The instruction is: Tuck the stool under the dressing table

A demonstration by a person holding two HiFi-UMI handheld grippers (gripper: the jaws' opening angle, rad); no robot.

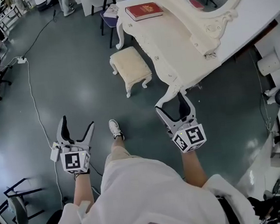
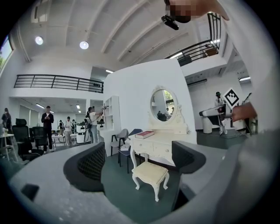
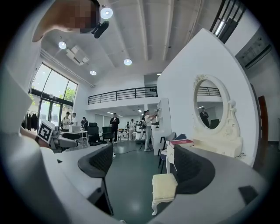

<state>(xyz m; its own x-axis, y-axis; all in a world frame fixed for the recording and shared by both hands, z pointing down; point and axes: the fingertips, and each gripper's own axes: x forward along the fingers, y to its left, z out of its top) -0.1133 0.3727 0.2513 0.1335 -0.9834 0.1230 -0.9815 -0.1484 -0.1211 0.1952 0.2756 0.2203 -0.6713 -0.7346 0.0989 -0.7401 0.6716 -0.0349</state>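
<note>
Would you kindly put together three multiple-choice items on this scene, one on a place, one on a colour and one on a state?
1. Where is the stool relative to the dressing table?
A. Tucked under it
B. Out on the floor beside it
C. On top of it

2. What colour is the book on the tabletop?
A. Red
B. Blue
C. Green

3. How are the left gripper and right gripper?
A. Both open and empty
B. Both shut on the stool
C. One shut on the book

Answers: B, the stool stands on open floor, clear of the table's legs; A, its cover is plainly red; A, each gripper view shows the fingers apart, touching nothing.
</note>
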